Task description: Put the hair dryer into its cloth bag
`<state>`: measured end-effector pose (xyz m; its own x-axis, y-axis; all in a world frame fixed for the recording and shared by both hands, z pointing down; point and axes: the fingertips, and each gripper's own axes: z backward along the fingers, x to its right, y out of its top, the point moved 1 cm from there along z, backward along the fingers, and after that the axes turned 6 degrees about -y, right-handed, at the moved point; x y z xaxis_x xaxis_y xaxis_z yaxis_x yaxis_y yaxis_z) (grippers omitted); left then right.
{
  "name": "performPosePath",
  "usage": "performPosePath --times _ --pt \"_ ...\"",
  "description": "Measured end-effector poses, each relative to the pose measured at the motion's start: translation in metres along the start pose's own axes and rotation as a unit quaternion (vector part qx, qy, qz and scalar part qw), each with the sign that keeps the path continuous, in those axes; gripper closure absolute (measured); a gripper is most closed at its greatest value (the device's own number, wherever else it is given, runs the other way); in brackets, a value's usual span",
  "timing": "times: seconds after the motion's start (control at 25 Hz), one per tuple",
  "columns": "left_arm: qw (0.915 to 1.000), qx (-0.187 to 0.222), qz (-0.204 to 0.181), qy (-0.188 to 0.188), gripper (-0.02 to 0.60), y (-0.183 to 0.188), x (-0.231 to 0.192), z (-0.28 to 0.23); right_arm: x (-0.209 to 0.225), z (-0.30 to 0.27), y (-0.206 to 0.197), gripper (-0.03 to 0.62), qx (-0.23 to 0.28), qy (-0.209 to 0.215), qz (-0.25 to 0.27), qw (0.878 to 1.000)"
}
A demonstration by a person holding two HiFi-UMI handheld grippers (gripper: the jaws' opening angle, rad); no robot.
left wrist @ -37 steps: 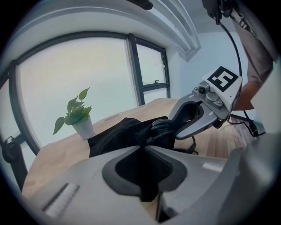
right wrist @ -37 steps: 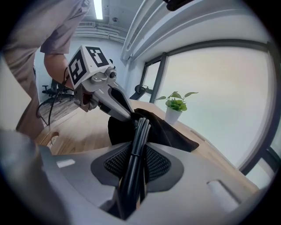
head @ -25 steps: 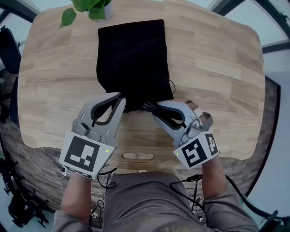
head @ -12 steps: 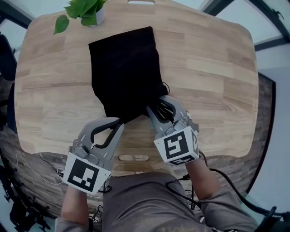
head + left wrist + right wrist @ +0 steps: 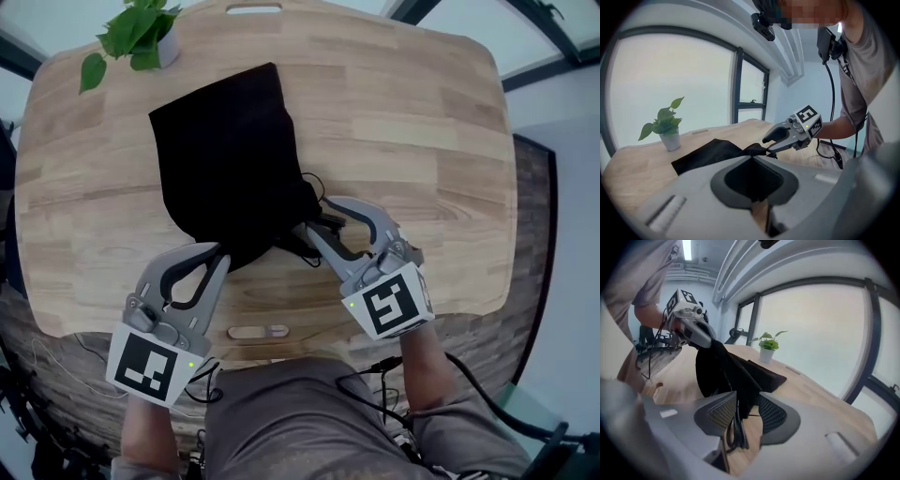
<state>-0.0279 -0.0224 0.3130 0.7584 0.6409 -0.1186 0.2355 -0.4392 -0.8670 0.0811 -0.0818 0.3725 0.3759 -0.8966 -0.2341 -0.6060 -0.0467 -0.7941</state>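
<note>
On the wooden table [image 5: 422, 122]: black cloth bag [image 5: 225, 159], near end lifted off the wood. Clamped tight on that lifted edge with the left gripper [image 5: 222, 251]. Parted at the right gripper [image 5: 319, 216], just been opening, with black cord [image 5: 736, 427] loose between the jaws, no pad pressing it. Hair dryer hidden from view. At far corner: potted plant [image 5: 131, 33].

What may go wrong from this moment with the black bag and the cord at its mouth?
1. The right claw has just been opening, and the black cord lies loose between its pads, so the cord may drop and stay outside the cloth bag.
2. That cord might snag on the claw as it pulls away and drag the bag.
3. Only the left claw grips the bag's edge, so the mouth may sag shut.
</note>
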Motion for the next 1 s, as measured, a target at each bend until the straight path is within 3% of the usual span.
performPosePath --times 0.16,0.28,0.36,0.48,0.68,0.8,0.88,1.0 --pt "0.9999 -0.003 0.016 0.0 0.568 0.0 0.0 -0.003 0.01 0.007 -0.017 0.461 -0.012 0.041 0.008 0.999" --pt "0.9996 0.001 0.027 -0.004 0.568 0.0 -0.001 -0.003 0.013 0.008 -0.03 0.448 -0.022 0.055 -0.019 0.998" --pt "0.9997 0.002 0.022 -0.012 0.568 -0.001 0.001 -0.003 0.005 0.003 -0.038 0.563 -0.032 0.056 -0.027 0.998" --pt "0.9996 -0.004 0.009 -0.027 0.568 -0.001 0.007 -0.005 -0.014 -0.001 -0.026 0.546 -0.005 0.084 -0.038 0.996" --pt "0.9997 -0.008 0.011 -0.022 0.568 0.0 0.007 -0.007 -0.014 -0.007 -0.012 0.427 -0.001 0.042 0.035 0.999" --pt "0.9997 -0.007 0.012 -0.021 0.568 0.001 0.007 -0.007 -0.009 -0.013 -0.01 0.444 -0.005 0.005 0.051 0.999" --pt "0.9997 -0.007 0.012 -0.022 0.568 0.001 0.009 -0.006 -0.002 -0.014 -0.012 0.516 -0.009 -0.02 0.054 0.998" --pt "0.9997 -0.007 0.011 -0.021 0.568 0.0 0.01 -0.005 0.0 -0.014 -0.02 0.539 -0.018 -0.026 0.062 0.998"
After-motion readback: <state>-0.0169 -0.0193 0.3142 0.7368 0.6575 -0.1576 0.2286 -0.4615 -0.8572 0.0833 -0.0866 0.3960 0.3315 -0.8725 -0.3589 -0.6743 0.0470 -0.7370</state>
